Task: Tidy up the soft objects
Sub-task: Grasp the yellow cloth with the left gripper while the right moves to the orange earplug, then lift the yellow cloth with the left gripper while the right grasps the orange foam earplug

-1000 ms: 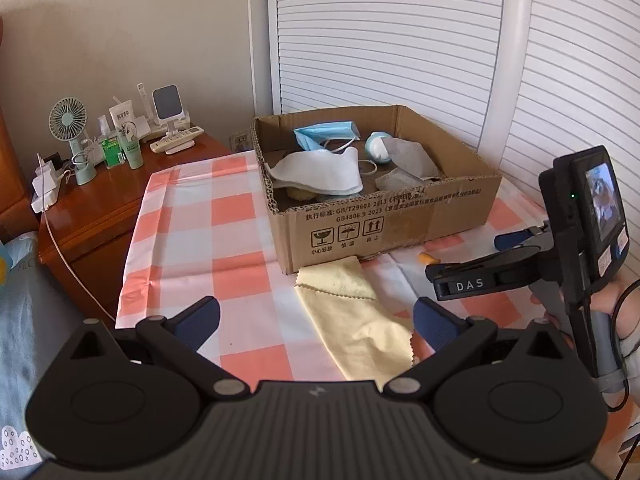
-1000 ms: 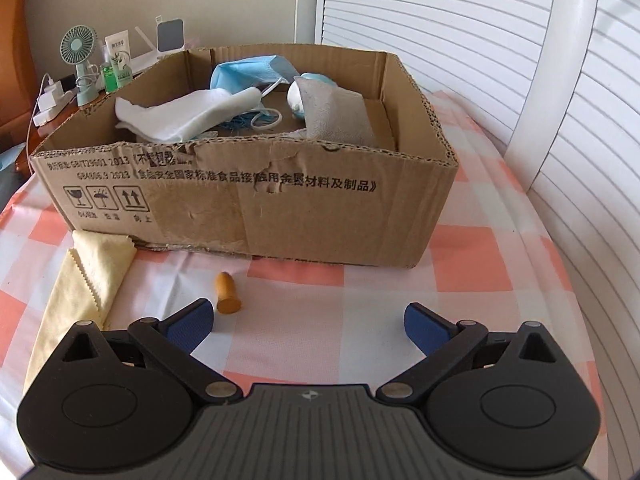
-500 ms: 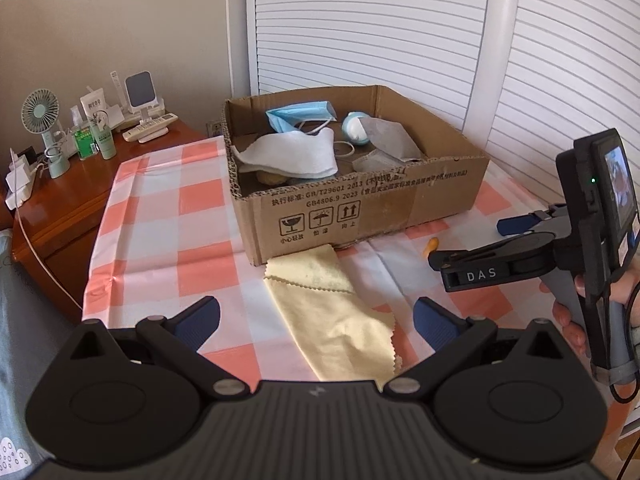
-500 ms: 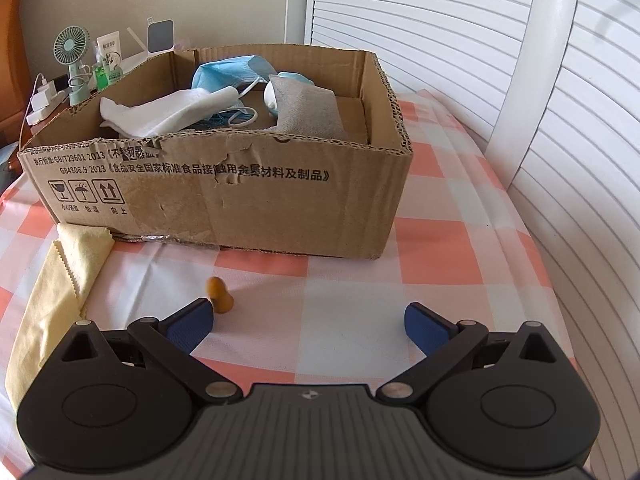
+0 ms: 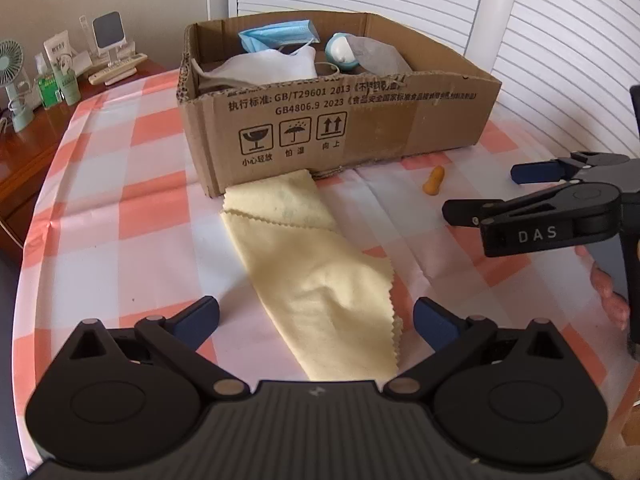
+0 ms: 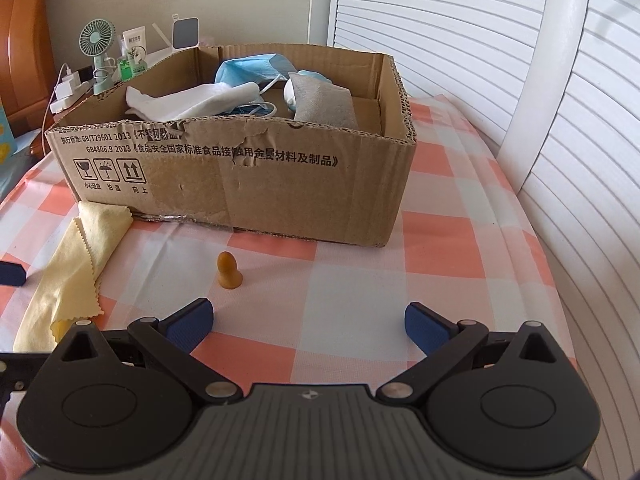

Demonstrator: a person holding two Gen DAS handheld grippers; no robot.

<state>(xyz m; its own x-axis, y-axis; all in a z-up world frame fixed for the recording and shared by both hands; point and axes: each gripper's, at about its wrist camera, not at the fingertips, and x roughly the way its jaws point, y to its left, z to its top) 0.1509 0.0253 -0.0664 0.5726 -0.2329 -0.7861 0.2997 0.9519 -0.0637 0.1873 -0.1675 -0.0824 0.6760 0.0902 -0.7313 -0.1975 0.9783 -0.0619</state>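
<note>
A pale yellow cloth (image 5: 316, 268) lies on the checked tablecloth, one end against the cardboard box (image 5: 360, 128). My left gripper (image 5: 316, 316) hovers open just over its near end, nothing between the fingers. A small orange earplug (image 6: 229, 271) lies in front of the box (image 6: 280, 184), slightly left of my open right gripper (image 6: 308, 322). The earplug (image 5: 434, 181) and the right gripper (image 5: 480, 190) also show in the left wrist view. Inside the box are a blue face mask (image 6: 256, 70), a white cloth (image 6: 192, 100) and a grey pad (image 6: 324, 100).
A wooden side table (image 5: 28, 148) at the left carries a small fan (image 6: 98, 52), bottles and a phone stand. White louvered doors (image 6: 440, 20) close off the back and right. A hand (image 5: 610, 292) holds the right gripper's handle.
Both grippers have come down and closer to the table. The left one now sits over the yellow cloth's near end; the right one is nearer the earplug. Both stay open.
</note>
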